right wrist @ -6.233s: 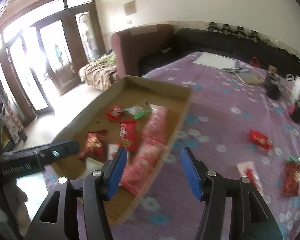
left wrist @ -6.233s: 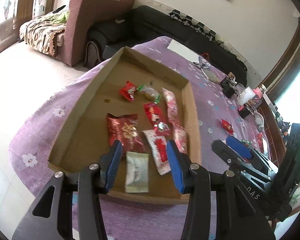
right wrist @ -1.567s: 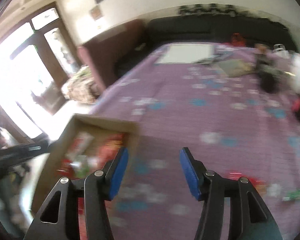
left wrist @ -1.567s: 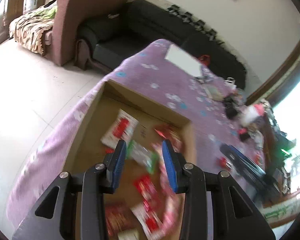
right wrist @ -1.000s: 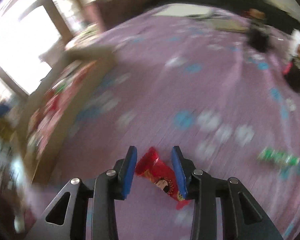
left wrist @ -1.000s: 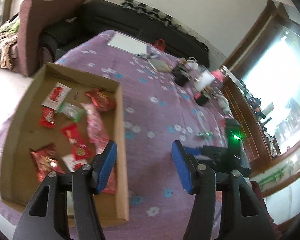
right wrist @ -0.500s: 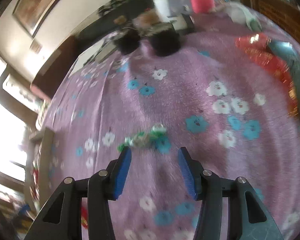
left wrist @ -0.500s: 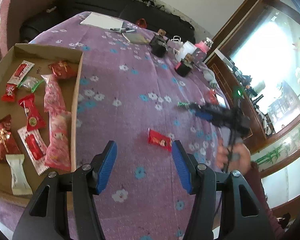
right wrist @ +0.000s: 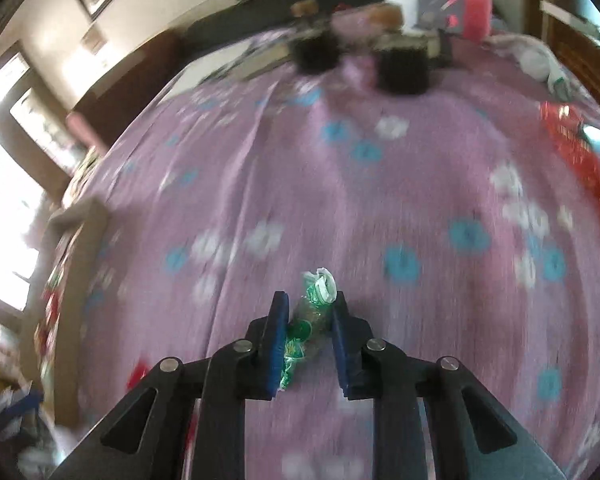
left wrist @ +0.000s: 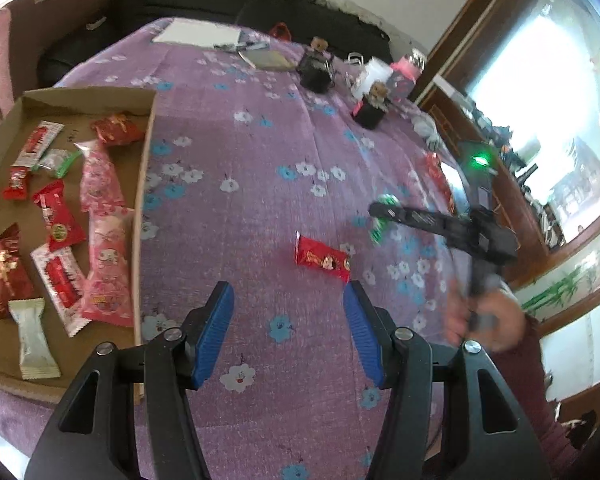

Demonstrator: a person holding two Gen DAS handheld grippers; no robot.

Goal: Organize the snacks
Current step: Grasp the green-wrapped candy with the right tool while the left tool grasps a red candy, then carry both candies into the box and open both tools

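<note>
- Gripping green-wrapped candy in our right tool, pads clamped on it, just above the table.
- Left tool hangs open, empty, near red snack packet; cardboard tray sits left.

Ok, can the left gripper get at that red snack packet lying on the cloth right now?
Probably yes. The left gripper is open and empty, the red packet lies flat on the purple cloth just ahead of its fingertips, and nothing sits between them.
</note>
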